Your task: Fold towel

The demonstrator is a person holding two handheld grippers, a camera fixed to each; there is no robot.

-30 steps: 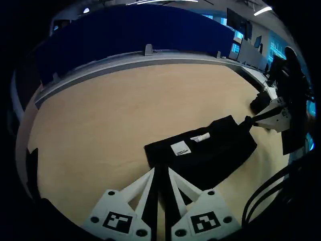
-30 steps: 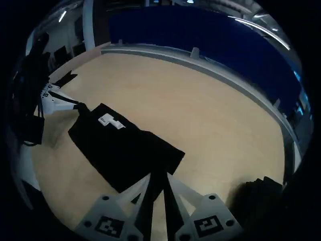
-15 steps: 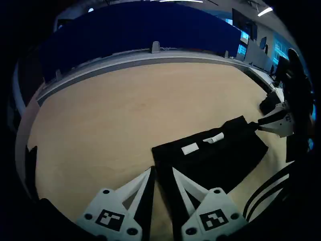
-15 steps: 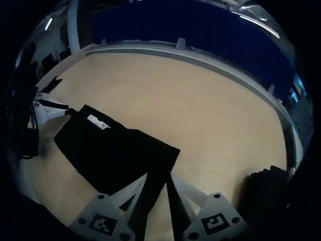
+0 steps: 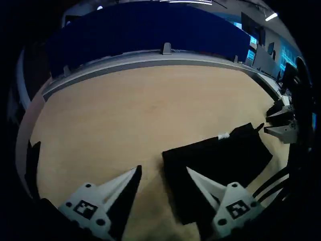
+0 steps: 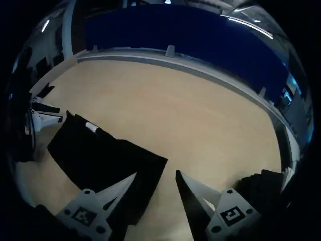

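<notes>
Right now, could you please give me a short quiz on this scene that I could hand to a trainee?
1. True or false: the left gripper is shut on the towel.
2. Where does the towel lie? A) flat on the wooden table; B) in a basket; C) on the floor.
3. Fill in: the small tag at the towel's far edge is ____ in colour.
Key: 1 false, the left gripper's jaws stand open; 2 A; 3 white.
</notes>
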